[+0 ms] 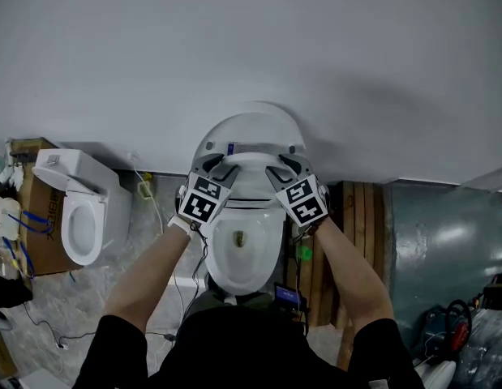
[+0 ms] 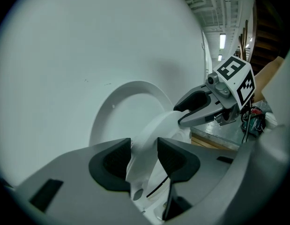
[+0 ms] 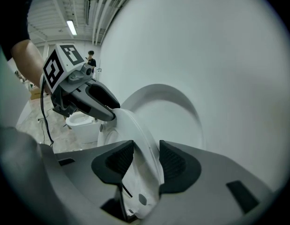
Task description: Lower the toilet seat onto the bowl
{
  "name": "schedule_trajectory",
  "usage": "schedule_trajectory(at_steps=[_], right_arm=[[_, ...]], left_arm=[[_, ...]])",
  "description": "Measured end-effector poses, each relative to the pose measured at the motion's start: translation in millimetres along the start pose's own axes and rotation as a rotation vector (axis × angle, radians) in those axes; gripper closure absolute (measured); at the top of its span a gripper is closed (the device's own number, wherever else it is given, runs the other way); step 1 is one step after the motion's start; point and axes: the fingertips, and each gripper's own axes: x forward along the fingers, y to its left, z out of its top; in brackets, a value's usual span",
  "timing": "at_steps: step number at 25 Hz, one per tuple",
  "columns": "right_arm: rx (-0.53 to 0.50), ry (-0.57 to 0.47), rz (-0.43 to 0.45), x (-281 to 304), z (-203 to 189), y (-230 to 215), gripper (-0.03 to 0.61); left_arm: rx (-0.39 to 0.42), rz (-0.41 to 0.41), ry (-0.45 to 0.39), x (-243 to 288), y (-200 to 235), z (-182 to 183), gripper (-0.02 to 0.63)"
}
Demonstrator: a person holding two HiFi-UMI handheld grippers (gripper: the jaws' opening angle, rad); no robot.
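A white toilet stands against the wall, its lid upright and its bowl open below. The toilet seat is raised, tilted a little forward of the lid. My left gripper holds the seat's left rim and my right gripper its right rim. In the left gripper view the seat fills the gap between the pads of that gripper, with the lid behind. The right gripper view shows its own gripper closed on the seat, before the lid.
A second white toilet and a cardboard box stand at the left. Wooden planks lean to the right of the bowl. Cables trail over the floor. The wall is right behind the lid.
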Motion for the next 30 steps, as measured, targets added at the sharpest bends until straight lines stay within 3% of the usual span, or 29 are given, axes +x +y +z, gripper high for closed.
schedule_trajectory(at_steps=[30], right_arm=[[-0.064,0.025,-0.01,-24.5,-11.7,34.0,0.385]], left_arm=[[0.013,-0.095,-0.028,-41.4,-29.4,-20.9,0.43]])
